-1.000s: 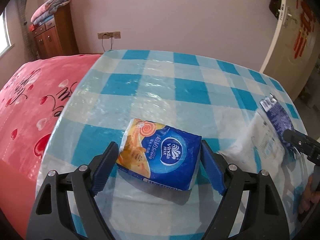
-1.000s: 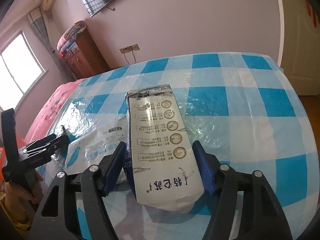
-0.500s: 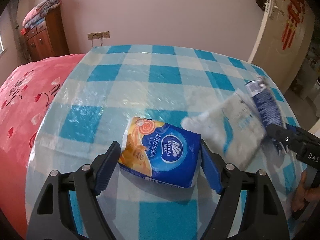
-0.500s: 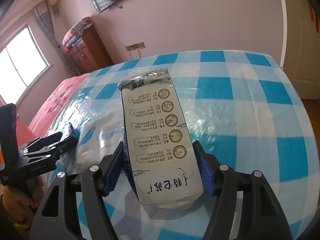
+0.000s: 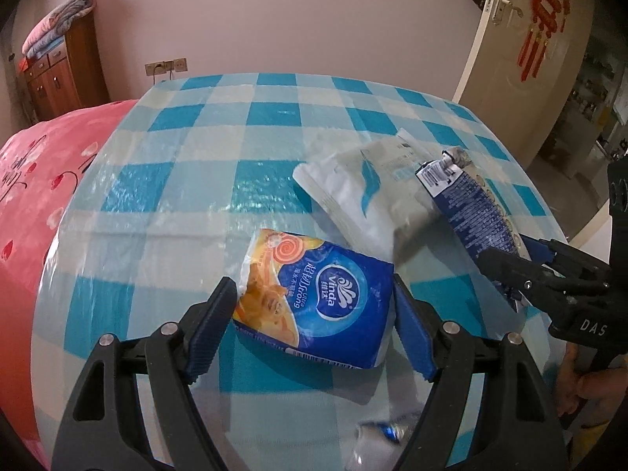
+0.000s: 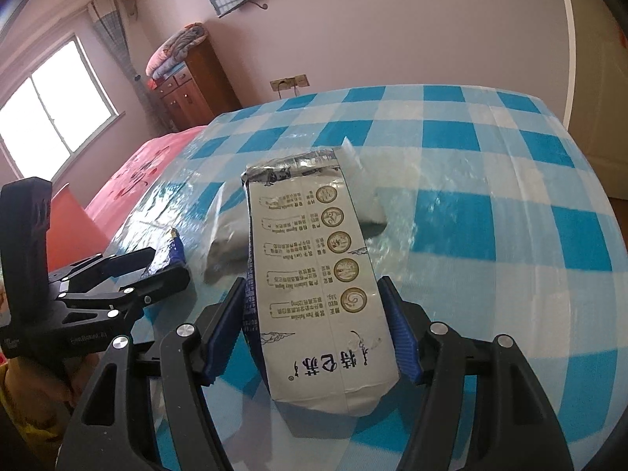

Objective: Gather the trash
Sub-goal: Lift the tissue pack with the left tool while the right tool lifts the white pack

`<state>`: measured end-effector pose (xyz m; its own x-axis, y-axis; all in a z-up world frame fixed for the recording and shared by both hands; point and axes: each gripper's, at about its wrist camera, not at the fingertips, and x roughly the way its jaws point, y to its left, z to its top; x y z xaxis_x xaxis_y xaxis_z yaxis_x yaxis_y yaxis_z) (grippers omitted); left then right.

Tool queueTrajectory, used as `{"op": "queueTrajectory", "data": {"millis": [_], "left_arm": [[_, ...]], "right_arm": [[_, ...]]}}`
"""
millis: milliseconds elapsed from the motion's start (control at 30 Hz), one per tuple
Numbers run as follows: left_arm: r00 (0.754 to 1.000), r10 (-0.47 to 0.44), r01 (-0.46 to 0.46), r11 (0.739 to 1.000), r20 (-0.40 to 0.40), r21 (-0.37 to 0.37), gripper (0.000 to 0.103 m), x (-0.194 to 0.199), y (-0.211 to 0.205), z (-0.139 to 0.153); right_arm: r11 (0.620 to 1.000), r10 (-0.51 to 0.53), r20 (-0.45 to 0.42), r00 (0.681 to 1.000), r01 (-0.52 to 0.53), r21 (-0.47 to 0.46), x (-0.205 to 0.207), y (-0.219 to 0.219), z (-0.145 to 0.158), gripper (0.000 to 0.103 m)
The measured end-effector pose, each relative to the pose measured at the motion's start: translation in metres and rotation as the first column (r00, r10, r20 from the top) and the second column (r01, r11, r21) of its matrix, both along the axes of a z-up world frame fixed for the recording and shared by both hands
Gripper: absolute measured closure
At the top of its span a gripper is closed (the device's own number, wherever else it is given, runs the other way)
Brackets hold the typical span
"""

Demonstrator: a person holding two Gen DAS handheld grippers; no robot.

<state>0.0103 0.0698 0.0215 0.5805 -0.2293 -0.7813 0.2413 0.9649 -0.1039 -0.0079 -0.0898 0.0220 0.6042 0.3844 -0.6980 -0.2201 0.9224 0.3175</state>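
Note:
My left gripper is shut on a blue and orange Vinda tissue pack and holds it above the blue checked table. My right gripper is shut on a white and blue milk carton, also held above the table. The carton also shows at the right of the left wrist view, with the right gripper on it. A white plastic bag lies on the table past both; in the right wrist view it sits behind the carton. The left gripper shows at the left there.
A crumpled clear wrapper lies below the tissue pack near the table's front edge. A pink bedspread lies left of the table. A wooden cabinet stands at the far wall and a door at the right.
Both grippers have pulled back and up with their loads. The left view has turned right, so the white bag and the carton now sit nearer its middle.

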Motion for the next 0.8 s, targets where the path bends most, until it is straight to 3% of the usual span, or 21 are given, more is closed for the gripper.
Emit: {"op": "queueTrajectory", "data": {"millis": [567,667,800], "left_arm": [[1.0,0.018,-0.018,0.998,0.002,-0.064,0.031,-0.04,0.022,0.004],[0.999,0.034,-0.034,0.999,-0.005,-0.036,0.025,-0.045,0.03,0.005],[0.995,0.091,-0.094,0.994,-0.044,-0.056,0.018,-0.051,0.047,0.006]], "right_arm": [[1.0,0.03,0.027,0.999,-0.03,-0.01,-0.038,0.015,0.014,0.037],[0.999,0.037,0.027,0.999,-0.037,-0.02,-0.045,0.019,0.014,0.037],[0.999,0.039,0.024,0.999,-0.039,-0.028,-0.051,0.019,0.011,0.037]]}}
